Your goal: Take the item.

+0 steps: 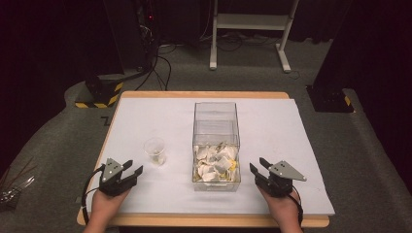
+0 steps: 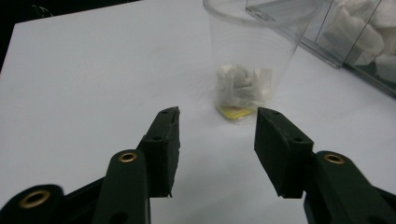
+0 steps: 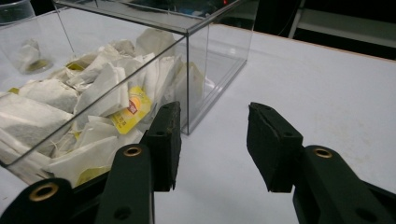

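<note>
Left tongs and right tongs released, empty; near cup with teabag: light, brittle, best gripped mid-wall.

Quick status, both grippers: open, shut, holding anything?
Left gripper: open, empty, aimed at the plastic cup.
Right gripper: open, empty, beside the clear box.

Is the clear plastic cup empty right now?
No, the left gripper view shows a tea bag with a yellow tag at the bottom of the cup.
</note>
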The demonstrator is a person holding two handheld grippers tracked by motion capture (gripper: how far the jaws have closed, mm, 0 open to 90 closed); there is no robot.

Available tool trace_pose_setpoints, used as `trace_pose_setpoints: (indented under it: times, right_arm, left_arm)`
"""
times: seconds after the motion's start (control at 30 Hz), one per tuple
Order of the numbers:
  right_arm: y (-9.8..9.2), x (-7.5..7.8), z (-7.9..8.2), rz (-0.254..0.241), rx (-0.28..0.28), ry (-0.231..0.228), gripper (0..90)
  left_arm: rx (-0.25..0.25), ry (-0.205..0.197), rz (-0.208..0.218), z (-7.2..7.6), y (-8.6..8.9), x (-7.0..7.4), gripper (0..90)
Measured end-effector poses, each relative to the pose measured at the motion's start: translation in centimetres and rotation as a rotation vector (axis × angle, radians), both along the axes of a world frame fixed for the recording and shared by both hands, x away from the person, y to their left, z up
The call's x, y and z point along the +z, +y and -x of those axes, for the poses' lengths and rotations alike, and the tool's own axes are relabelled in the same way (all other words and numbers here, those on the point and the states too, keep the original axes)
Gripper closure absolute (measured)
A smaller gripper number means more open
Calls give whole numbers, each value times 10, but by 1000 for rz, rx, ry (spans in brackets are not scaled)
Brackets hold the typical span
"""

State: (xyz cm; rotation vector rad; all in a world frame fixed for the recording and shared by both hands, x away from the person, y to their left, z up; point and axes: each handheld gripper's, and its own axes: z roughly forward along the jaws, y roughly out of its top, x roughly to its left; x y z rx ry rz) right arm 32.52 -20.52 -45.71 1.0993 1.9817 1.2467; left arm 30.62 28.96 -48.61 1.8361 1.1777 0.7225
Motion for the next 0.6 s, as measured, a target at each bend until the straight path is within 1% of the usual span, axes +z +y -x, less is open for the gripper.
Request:
trace_pose_setpoints:
  times: [0.1,0.2,0.23,0.27,0.33,0.37,0.5,0.53,0.57,0.6]
  right_arm:
    - [0,4,2,-6,5,-7,543]
    - [0,7,4,-11,16,-14,540]
    - [1,10,7,-14,23,-23,536]
    - [1,10,7,-14,23,-23,536]
    - [2,14,10,-17,33,-32,532]
    - [4,17,13,-22,45,-35,526]
    - [6,19,17,-26,60,-39,520]
    - [7,20,18,-28,66,-40,518]
    - [10,21,21,-37,81,-39,515]
    - [11,22,22,-38,84,-38,513]
  left_arm:
    - [3,14,-17,0,0,-6,479]
    - [16,19,-56,-1,0,-12,454]
    - [19,30,-65,-2,0,-15,444]
    - [19,30,-65,-2,0,-15,437]
    - [24,45,-82,-4,0,-17,426]
    - [34,51,-76,-5,0,-17,404]
    - [39,59,-78,-5,0,-18,382]
    - [38,69,-79,-6,0,-18,374]
    - [44,81,-70,-7,1,-19,364]
    - [44,81,-70,-7,1,-19,359]
